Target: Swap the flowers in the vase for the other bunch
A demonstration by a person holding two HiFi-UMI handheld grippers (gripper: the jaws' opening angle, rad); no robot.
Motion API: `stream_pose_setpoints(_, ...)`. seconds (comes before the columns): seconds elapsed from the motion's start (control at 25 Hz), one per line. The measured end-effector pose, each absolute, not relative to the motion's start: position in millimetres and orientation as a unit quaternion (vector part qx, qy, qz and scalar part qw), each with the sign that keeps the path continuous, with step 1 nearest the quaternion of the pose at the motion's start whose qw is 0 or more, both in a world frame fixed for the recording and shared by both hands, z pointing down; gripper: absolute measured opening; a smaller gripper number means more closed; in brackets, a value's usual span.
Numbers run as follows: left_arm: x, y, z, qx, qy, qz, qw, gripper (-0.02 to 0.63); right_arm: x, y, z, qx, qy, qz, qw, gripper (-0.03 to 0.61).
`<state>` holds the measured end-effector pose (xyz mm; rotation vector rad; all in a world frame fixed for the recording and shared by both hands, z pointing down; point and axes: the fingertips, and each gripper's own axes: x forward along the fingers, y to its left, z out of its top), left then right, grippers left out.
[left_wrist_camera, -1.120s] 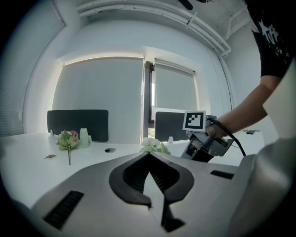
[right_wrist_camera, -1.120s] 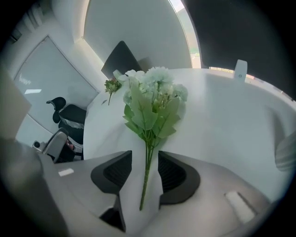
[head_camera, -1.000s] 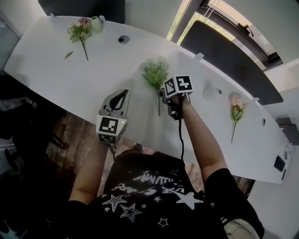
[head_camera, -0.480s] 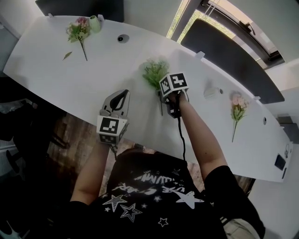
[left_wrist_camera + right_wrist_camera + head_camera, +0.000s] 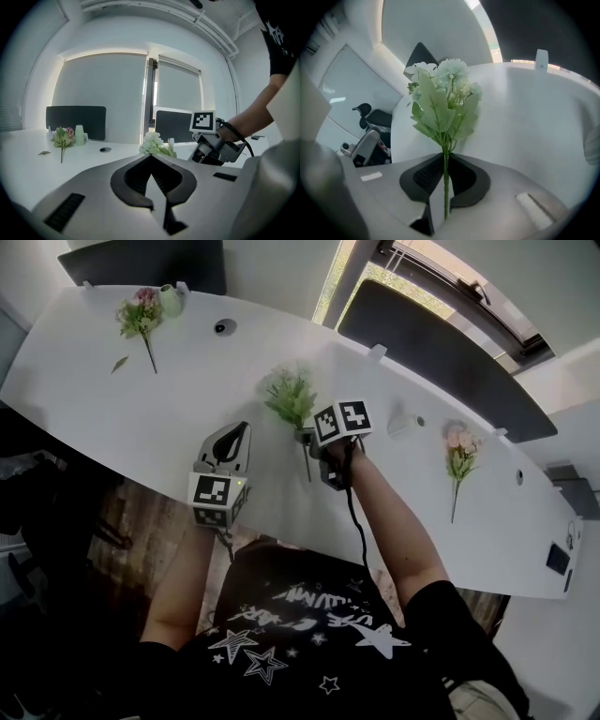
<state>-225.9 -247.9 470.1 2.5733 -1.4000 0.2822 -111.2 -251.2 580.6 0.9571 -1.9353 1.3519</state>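
A white-green bunch (image 5: 289, 397) lies mid-table with its stem toward me. My right gripper (image 5: 309, 441) points down at that stem. In the right gripper view its jaws have just been closing and now pinch the thin stem (image 5: 446, 171), with the blooms (image 5: 443, 101) standing beyond my right gripper (image 5: 445, 180). My left gripper (image 5: 232, 434) hovers at the table's near edge, shut and empty (image 5: 152, 171). A pink bunch (image 5: 139, 317) lies beside a small pale green vase (image 5: 170, 300) at the far left. A second pink bunch (image 5: 457, 454) lies at the right.
The long white table (image 5: 84, 399) curves from left to right. On it are a loose leaf (image 5: 119, 364), a round cable port (image 5: 223, 327) and a small white object (image 5: 403, 425). Dark chair backs (image 5: 141, 263) stand behind the far edge.
The right gripper's marker cube has tilted over the white-green bunch's stem. The left gripper has stayed where it was. The whole view has shifted slightly.
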Motion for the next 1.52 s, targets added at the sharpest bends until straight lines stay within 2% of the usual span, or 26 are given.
stream_pose_setpoints(0.12,-208,-243,472,0.876,-0.462,0.099,0.096,0.006,-97,-249,560,0.365,-0.742,0.502,0.252,0.034)
stream_pose_setpoints(0.32,-166,-235,467,0.888,-0.440,0.091,0.104,0.007,-62,-245,521,0.399,-0.766,0.453,0.222,0.034)
stream_pose_setpoints(0.48,-126,-234,463,0.900,-0.416,0.095,0.084,0.008,-29,-239,492,0.418,-0.777,0.433,0.187,0.034)
stream_pose_setpoints(1.0,-13,-215,437,0.936,-0.333,0.102,0.056,0.008,81,-224,391,0.474,-0.816,0.332,0.007,0.034)
stream_pose_setpoints(1.4,66,-215,435,0.958,-0.267,0.101,0.029,0.009,164,-224,348,0.520,-0.810,0.262,-0.073,0.034)
stream_pose_setpoints(1.48,83,-214,441,0.961,-0.252,0.112,0.031,0.039,178,-227,343,0.523,-0.811,0.249,-0.081,0.034)
stream_pose_setpoints(1.52,91,-214,445,0.962,-0.244,0.117,0.035,0.104,183,-228,340,0.524,-0.812,0.242,-0.085,0.034)
